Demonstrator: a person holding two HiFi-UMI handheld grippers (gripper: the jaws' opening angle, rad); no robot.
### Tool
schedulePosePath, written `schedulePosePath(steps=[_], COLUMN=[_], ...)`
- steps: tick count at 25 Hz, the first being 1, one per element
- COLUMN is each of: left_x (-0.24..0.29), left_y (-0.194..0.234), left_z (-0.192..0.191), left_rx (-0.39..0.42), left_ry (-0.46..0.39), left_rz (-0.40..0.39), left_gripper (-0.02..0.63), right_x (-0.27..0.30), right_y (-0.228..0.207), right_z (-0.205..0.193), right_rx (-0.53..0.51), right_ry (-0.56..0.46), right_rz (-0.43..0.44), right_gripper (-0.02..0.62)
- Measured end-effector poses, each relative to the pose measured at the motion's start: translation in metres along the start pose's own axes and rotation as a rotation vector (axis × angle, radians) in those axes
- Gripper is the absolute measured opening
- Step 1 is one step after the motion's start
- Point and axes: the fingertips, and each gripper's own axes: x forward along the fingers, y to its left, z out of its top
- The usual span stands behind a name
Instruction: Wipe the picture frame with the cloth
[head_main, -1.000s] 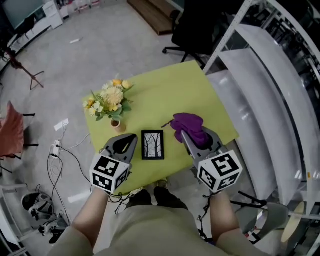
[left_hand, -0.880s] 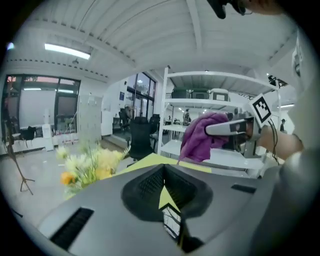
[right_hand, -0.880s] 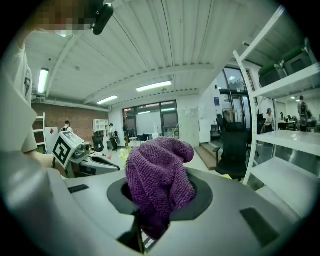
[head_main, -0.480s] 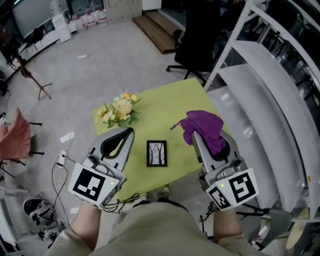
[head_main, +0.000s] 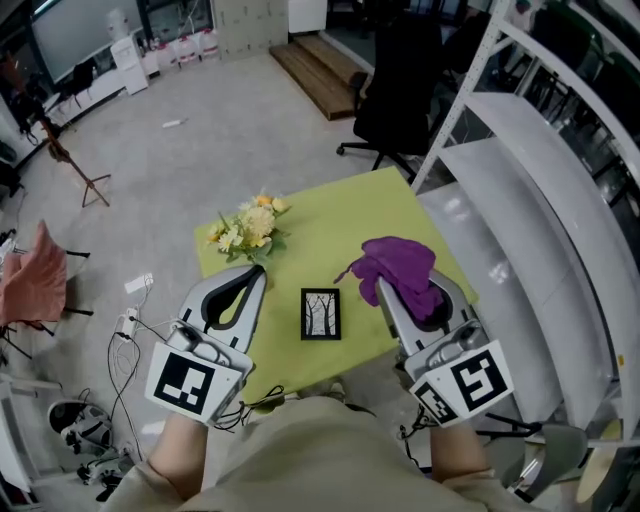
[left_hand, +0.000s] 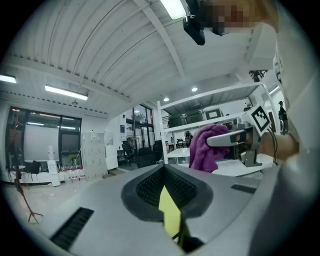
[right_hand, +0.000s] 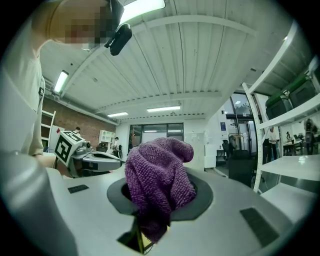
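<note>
A small black picture frame (head_main: 320, 313) with a tree print lies flat on the green table (head_main: 330, 215), near its front edge. My right gripper (head_main: 412, 288) is held above the table's right side, shut on a bunched purple cloth (head_main: 398, 262) that bulges out over its jaws (right_hand: 157, 175). My left gripper (head_main: 256, 272) is held up left of the frame, shut with nothing in it; its tips meet (left_hand: 164, 172). Both gripper views look upward at the ceiling, so neither shows the frame. The cloth (left_hand: 205, 150) and right gripper also show in the left gripper view.
A vase of yellow and white flowers (head_main: 250, 225) stands at the table's back left. A white shelving rack (head_main: 540, 200) runs along the right. A black office chair (head_main: 395, 80) is behind the table. Cables and a power strip (head_main: 130, 300) lie on the floor at left.
Both grippers have come up away from the table, the right one carrying the cloth with it. The frame has not moved on the table.
</note>
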Motion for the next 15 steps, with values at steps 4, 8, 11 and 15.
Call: schedulePosePath(steps=[4,8,11,15], left_x=[-0.004,-0.007,-0.008,-0.007], left_y=[0.004,0.002,0.0,-0.003], left_z=[-0.021,-0.039,-0.043,-0.04], left_rx=[-0.027,-0.032,-0.04,-0.033], left_ry=[0.031,0.06,0.069,0.064], left_rz=[0.018,0.035,0.039,0.039], left_gripper=[0.008,0.008,0.008,0.008], right_x=[0.006,0.01,0.015,0.018], right_y=[0.006,0.011,0.014,0.016], right_z=[-0.019,-0.039,-0.042,-0.041], right_rx=[-0.001,-0.003,-0.002,-0.003], right_ry=[0.052,0.099,0.104,0.098], right_rz=[0.017,0.033,0.049,0.064], right_gripper=[0.101,0.1,0.1,0.1])
